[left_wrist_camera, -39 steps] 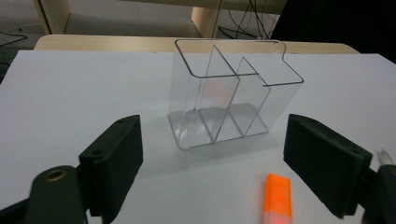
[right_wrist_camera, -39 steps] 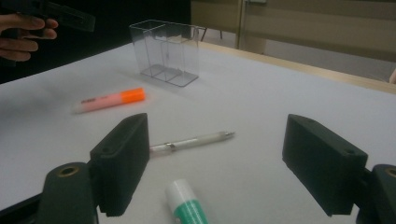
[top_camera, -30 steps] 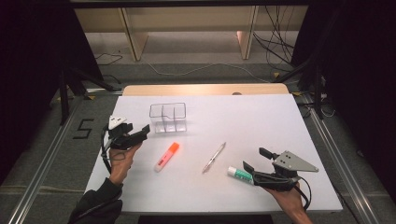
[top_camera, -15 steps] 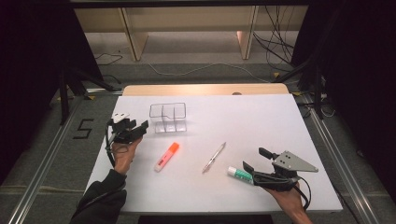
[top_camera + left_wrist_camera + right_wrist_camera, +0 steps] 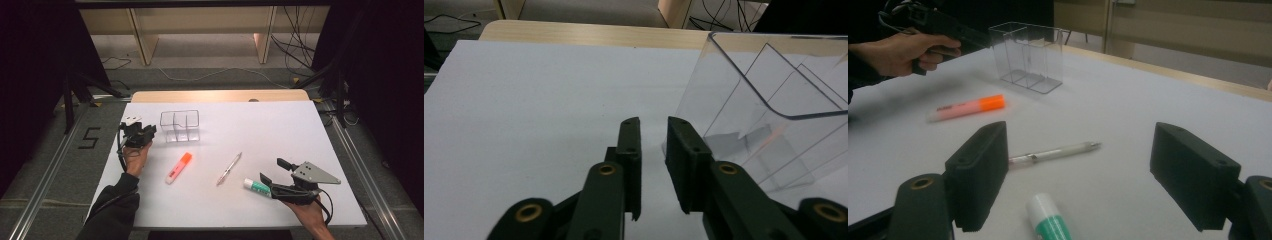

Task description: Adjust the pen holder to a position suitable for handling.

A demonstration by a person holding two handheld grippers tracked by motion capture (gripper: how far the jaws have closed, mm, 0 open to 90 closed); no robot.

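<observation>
– Where's the left gripper (image 5: 148,131)?
– Far left, just beside the clear box (image 5: 180,126). Its jaws have just been closing; a narrow gap is left, nothing in it.
– And the right gripper (image 5: 1083,187)?
– Near right, jaws wide, the glue stick (image 5: 257,187) lying between them unpressed. The pen (image 5: 229,169) and highlighter (image 5: 178,168) lie mid-table.

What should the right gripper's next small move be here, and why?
Probably ease the right gripper forward and down over the glue stick, then close. Its fingers stand wide open with the stick's white cap lying on the table between them, not yet touched, while the left gripper sits beside the clear organizer.
</observation>
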